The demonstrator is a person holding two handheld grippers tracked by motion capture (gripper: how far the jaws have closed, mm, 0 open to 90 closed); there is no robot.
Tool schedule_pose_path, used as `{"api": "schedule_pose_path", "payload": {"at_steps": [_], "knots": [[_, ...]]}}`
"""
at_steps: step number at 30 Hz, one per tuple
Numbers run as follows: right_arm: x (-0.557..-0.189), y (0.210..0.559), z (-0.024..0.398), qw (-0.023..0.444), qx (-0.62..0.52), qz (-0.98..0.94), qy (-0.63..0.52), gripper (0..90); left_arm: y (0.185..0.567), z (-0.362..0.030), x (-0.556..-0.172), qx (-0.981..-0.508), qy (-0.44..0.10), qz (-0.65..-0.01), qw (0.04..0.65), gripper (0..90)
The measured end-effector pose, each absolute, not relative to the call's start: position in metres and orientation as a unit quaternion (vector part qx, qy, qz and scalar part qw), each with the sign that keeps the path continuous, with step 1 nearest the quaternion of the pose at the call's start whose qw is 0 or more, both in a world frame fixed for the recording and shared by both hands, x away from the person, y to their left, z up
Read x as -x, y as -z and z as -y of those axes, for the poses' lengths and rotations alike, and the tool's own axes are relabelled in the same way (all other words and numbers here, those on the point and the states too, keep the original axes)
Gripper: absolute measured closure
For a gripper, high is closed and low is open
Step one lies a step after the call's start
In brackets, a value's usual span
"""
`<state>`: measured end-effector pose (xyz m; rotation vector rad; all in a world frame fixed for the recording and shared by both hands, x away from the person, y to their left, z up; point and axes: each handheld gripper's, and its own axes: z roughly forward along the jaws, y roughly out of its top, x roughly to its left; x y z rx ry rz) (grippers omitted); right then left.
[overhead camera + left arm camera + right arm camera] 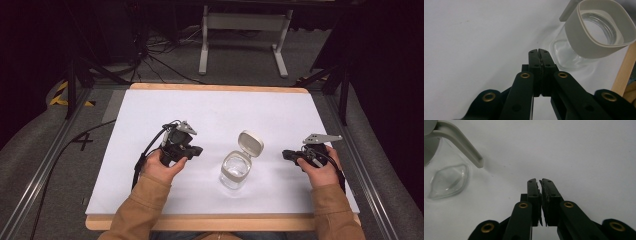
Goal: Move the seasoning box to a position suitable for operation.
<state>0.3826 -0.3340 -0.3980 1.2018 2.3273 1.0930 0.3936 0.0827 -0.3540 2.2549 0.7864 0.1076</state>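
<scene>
Both grippers sit clenched and empty: the left gripper (pixel 196 149) has its jaws pressed flat together, the right gripper (pixel 286 154) nearly so. Between them, mid-table (pixel 150 115), stands the glass jar (pixel 235 172), its grey lid (pixel 250 144) flipped up on the far side. My guess: shutting that lid comes next. Steady the jar from one side, then push the lid down gently.

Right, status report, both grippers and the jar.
Left gripper shut, empty. Right gripper shut, empty. Glass jar upright between them, untouched, flip lid open. Nothing in the way.
</scene>
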Motion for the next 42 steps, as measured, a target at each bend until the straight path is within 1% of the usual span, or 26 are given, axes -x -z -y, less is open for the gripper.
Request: {"api": "schedule_pose_path", "payload": {"at_steps": [4,9,20,28,36,37,42], "knots": [[-0.383,0.398,0.333,0.151,-0.418,-0.811,-0.380,85.5,0.360,-0.073,-0.393,-0.882,-0.038,-0.298,0.364,89.6],[-0.382,0.398,0.332,0.148,-0.416,-0.812,-0.381,85.6,0.371,-0.057,-0.394,-0.894,-0.029,-0.290,0.339,89.6],[-0.382,0.398,0.331,0.148,-0.413,-0.814,-0.381,85.6,0.384,-0.038,-0.391,-0.900,-0.009,-0.274,0.339,89.6],[-0.382,0.399,0.330,0.146,-0.412,-0.815,-0.380,85.6,0.388,-0.032,-0.392,-0.903,0.009,-0.263,0.340,89.6],[-0.383,0.399,0.330,0.145,-0.411,-0.817,-0.378,85.3,0.388,-0.031,-0.391,-0.908,0.011,-0.259,0.330,89.6],[-0.383,0.399,0.330,0.144,-0.412,-0.816,-0.379,85.3,0.388,-0.031,-0.391,-0.907,0.011,-0.255,0.336,89.6],[-0.383,0.399,0.330,0.145,-0.411,-0.817,-0.378,85.3,0.388,-0.025,-0.385,-0.914,0.015,-0.243,0.324,89.6]]}}
